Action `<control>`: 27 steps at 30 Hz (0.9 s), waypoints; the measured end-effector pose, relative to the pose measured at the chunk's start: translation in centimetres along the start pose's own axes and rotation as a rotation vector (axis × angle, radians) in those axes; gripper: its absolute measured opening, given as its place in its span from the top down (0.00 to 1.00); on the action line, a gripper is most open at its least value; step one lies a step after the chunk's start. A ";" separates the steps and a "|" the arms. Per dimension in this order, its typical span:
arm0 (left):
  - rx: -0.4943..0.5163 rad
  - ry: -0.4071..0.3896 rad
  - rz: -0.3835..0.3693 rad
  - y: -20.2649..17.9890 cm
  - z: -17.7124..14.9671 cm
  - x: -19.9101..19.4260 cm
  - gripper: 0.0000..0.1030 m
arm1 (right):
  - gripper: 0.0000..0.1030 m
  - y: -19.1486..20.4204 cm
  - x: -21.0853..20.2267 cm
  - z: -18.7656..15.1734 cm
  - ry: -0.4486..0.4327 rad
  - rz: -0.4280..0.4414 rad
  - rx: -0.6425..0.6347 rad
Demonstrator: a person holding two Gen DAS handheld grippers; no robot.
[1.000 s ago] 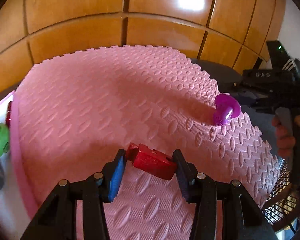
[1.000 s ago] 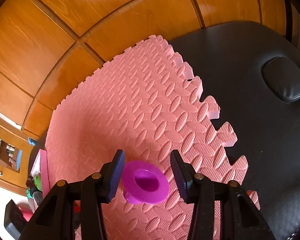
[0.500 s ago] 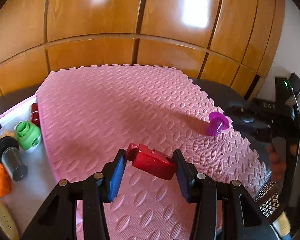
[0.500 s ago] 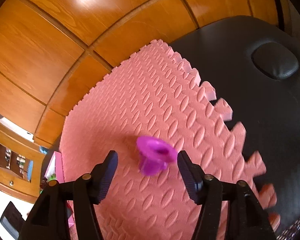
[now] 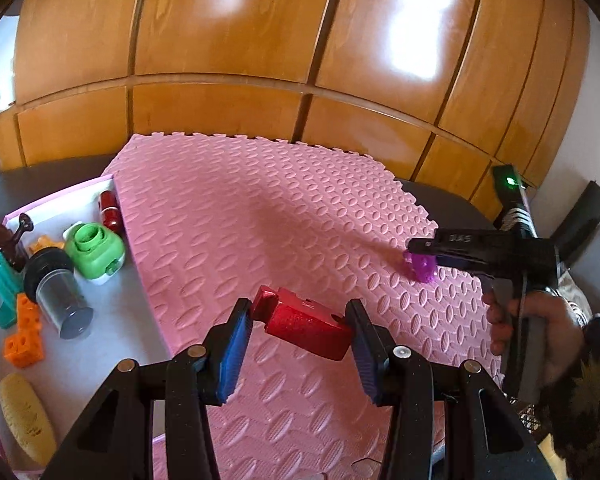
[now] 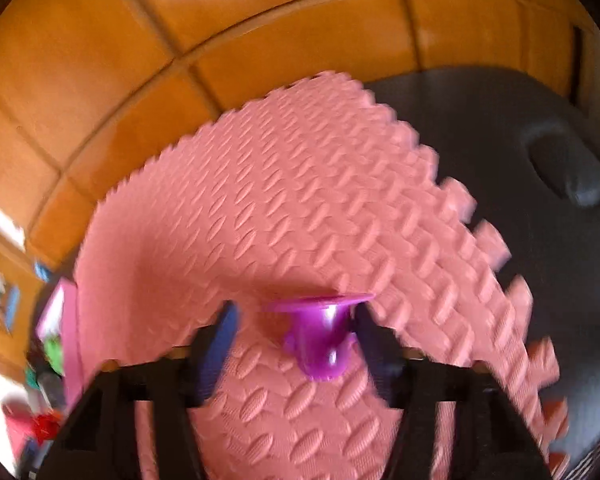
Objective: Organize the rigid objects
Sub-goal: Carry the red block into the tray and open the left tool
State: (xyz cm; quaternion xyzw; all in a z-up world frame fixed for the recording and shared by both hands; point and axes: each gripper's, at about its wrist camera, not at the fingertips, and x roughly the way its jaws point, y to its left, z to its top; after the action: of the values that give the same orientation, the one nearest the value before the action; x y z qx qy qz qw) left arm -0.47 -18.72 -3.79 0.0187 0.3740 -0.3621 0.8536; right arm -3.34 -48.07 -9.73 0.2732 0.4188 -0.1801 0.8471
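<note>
Left wrist: one red block (image 5: 306, 326) (gripped).

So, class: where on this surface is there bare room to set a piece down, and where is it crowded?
The pink mat is bare from the tray edge across to the purple cup, and back to the wooden wall. The tray is crowded: green toy, jar, orange block, yellow piece. Some white floor shows near its mat side.

pink foam mat (image 5: 260, 216), wooden panelled wall (image 5: 240, 40)
</note>
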 end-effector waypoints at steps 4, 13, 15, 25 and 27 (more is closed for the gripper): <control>-0.012 0.000 0.000 0.3 -0.1 -0.2 0.53 | 0.55 2.8 1.1 0.2 0.029 -0.077 -0.247; -0.042 0.000 0.038 1.4 -0.2 -0.5 0.53 | 0.69 2.2 1.5 -0.7 0.049 -0.059 -0.397; -0.052 0.000 0.049 1.7 -0.2 -0.4 0.53 | 0.68 2.2 1.2 -0.8 0.047 -0.051 -0.396; -0.055 -0.007 0.113 1.9 -0.2 -0.7 0.53 | 0.66 2.7 1.3 -1.1 0.036 -0.056 -0.404; -0.059 -0.007 0.125 2.0 -0.1 -0.7 0.53 | 0.67 2.6 2.1 -1.1 0.025 -0.061 -0.420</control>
State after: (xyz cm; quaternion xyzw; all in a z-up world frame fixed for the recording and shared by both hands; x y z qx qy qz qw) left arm 0.40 -16.72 -3.91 0.0156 0.3798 -0.2968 0.8760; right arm -1.45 -45.47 -11.16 0.0799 0.4657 -0.1111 0.8743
